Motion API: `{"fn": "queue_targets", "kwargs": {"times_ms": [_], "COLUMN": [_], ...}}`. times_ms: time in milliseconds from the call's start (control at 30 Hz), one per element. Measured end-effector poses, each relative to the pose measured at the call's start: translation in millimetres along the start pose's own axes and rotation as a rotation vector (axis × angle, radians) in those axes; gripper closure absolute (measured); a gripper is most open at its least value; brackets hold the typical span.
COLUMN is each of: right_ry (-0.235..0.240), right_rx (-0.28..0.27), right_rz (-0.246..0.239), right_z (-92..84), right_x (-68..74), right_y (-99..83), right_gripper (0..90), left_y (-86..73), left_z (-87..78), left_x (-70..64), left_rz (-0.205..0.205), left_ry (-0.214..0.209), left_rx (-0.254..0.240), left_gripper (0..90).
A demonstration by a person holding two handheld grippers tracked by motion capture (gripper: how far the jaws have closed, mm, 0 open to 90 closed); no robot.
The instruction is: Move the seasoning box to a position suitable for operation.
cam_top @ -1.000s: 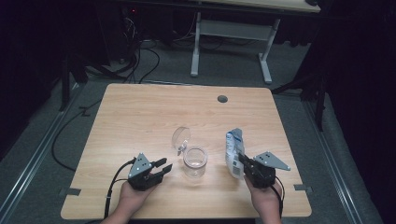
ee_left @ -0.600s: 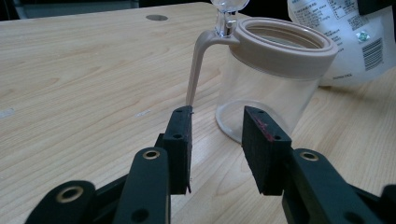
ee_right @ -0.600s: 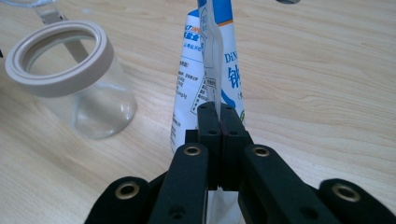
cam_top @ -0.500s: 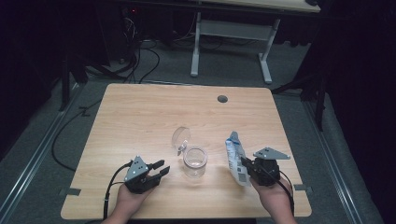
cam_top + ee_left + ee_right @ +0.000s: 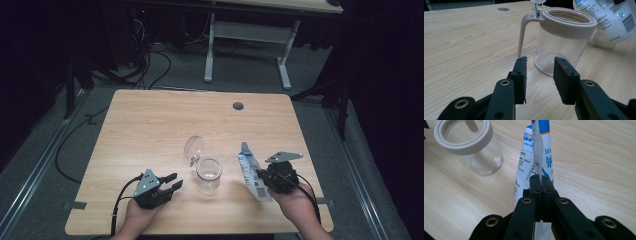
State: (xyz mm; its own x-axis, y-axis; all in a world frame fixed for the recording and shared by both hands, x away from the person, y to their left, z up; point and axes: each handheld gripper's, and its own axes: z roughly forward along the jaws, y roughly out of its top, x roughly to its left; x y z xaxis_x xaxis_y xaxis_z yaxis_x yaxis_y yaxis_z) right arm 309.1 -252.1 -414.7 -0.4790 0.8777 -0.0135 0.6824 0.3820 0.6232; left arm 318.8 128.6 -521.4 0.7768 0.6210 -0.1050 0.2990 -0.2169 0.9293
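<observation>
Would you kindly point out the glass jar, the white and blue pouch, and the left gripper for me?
glass jar [image 5: 209,175], high view, on its clear wall below the rim.
white and blue pouch [image 5: 524,173], right gripper view, on its printed face.
left gripper [image 5: 539,72], left gripper view, midway between its fingertips.

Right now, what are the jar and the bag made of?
The jar looks like clear glass or hard plastic: you see the table through it. Its beige rim and handle look like matte plastic. The bag looks like thin glossy plastic film, printed white and blue, creased where the right gripper pinches it.
</observation>
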Motion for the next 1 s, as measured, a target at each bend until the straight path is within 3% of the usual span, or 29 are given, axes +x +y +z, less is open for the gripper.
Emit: {"fn": "queue_targets", "kwargs": {"times_ms": [467, 1000], "right_ry": [0.031, 0.04], "right_rx": [0.158, 0.287], "right_rz": [-0.019, -0.028], "right_z": [0.1, -2.6], "right_x": [2.8, 1.0], "right_y": [21.2, 32.7], "right_gripper": [90.0, 90.0], "left_y": [-0.1, -1.0], "left_z": [-0.1, 1.9], "left_x": [-0.8, -2.9], "left_rz": [0.005, 0.007], "left_ry": [-0.006, -0.017], "left_rx": [0.001, 0.013], "left_gripper": [63.5, 63.1]}}
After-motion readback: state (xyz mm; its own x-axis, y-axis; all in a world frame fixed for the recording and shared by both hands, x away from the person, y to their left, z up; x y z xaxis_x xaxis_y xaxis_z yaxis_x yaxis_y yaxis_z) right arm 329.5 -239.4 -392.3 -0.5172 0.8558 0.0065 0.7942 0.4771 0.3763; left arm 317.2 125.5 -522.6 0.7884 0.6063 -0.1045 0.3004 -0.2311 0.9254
